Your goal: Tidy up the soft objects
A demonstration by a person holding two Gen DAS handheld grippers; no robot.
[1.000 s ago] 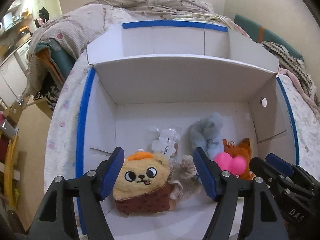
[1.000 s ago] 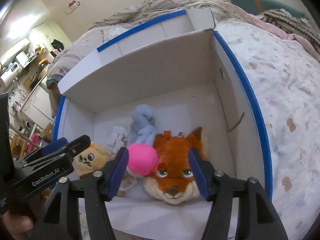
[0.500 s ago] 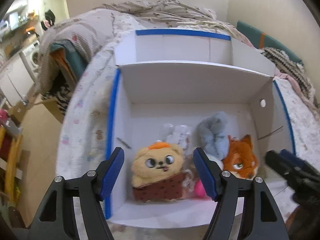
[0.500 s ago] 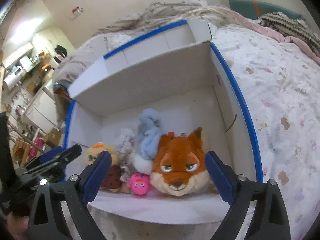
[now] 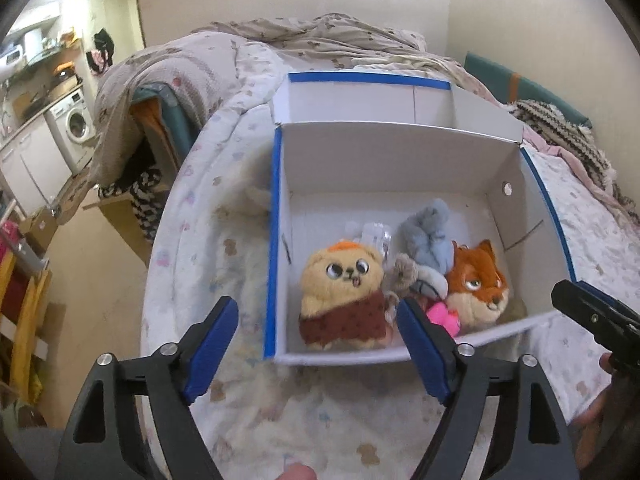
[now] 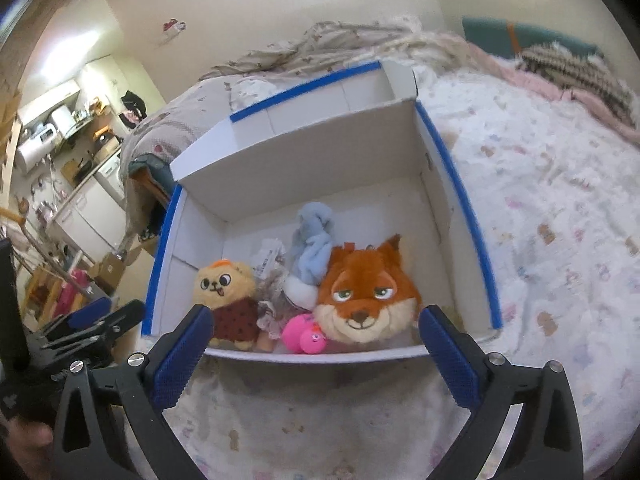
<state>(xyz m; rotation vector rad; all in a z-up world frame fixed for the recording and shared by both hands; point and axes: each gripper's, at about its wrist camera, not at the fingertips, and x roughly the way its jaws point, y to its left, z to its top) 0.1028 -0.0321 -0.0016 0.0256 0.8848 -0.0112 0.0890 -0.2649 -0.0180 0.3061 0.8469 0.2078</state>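
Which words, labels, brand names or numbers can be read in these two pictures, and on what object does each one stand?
None can be read with certainty.
White tag in the white box, behind the yellow plush: dark print, too small and blurred to read.
Left gripper body as the right wrist view shows it: any marking is too dark and blurred to read.
Wall sticker: a picture, no legible letters.

Box [image 6: 304, 168]: white card, blue tape along rims. Bear plush [image 6: 226, 292]: tan-yellow, orange tuft on top, brown dotted garment. Fox plush [image 6: 366, 296]: orange-red, cream muzzle, green eyes. Far plush [image 6: 314, 240]: pale blue-grey, white end. Near toy [image 6: 304, 334]: bright pink. Left gripper [image 5: 318, 344], right gripper [image 6: 316, 356]: black frames, blue pads. Bedspread [image 6: 560, 220]: white, small pastel print.
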